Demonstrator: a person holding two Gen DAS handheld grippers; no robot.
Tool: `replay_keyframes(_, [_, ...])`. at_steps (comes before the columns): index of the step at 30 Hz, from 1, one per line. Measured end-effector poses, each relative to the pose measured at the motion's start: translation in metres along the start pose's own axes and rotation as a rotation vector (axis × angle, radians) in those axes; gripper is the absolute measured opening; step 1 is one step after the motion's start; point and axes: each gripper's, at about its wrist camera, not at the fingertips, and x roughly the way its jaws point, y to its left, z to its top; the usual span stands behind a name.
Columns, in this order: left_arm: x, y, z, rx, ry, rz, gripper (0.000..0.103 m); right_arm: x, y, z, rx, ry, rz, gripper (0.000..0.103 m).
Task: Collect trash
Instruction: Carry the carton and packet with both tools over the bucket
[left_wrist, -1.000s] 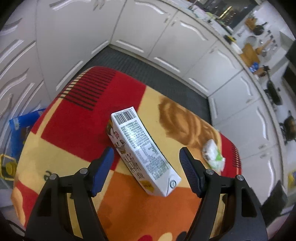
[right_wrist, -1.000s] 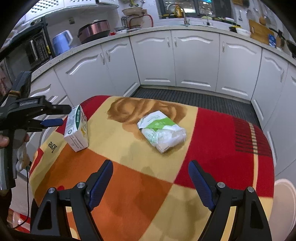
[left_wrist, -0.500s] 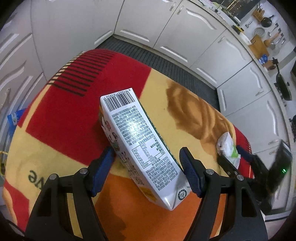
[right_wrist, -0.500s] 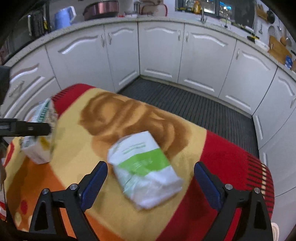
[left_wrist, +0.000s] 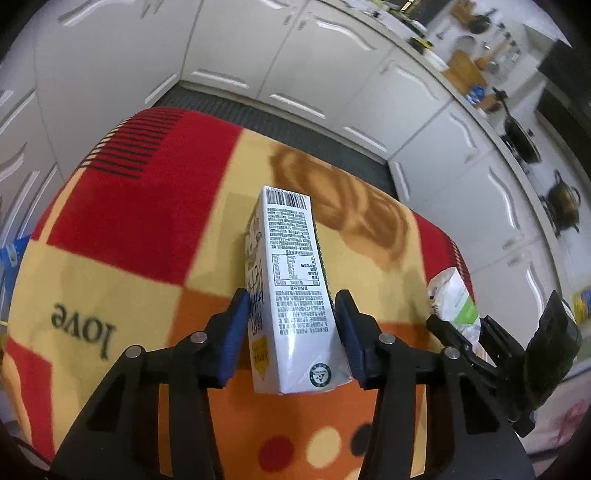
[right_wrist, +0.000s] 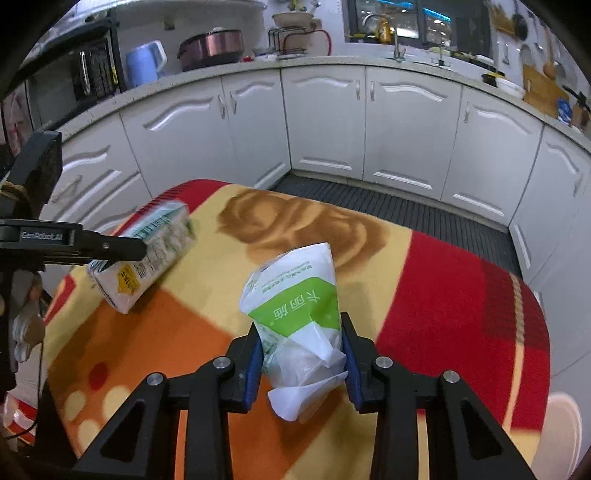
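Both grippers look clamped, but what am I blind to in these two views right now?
- Carton: underside hidden in left wrist view; blurred in right wrist view, so lift-off from blanket unclear.
- Green-white bag: contents hidden by its wrapper.
- No bin in either view.
- Carton print too small to read.

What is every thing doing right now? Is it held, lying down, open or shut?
Carton: held, tilted, one end lifted off the cloth.
Bag: held, crumpled.
Left gripper: shut on the carton.
Right gripper: shut on the bag.
Cloth: spread flat.
Cabinet doors: shut.
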Motion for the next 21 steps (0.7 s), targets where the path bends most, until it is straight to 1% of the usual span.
replay_keyframes(4, [-0.007, -0.023, -0.021, 0.063, -0.004, -0.016, 0.043, -0.023, 0.005, -0.022, 0.025, -0.014, -0.018, 0.035])
replay_keyframes(10, [-0.013, -0.051, -0.048, 0.133, 0.0, -0.038, 0.042, -0.052, 0.002, -0.048, 0.062, -0.032, -0.052, 0.035])
replay_keyframes(15, [-0.013, -0.078, -0.062, 0.177, 0.003, -0.07, 0.041, -0.077, -0.009, -0.065, 0.118, -0.055, -0.077, 0.035])
replay_keyframes(21, [-0.007, -0.114, -0.073, 0.232, 0.015, -0.113, 0.041, -0.1, -0.024, -0.081, 0.154, -0.069, -0.12, 0.035])
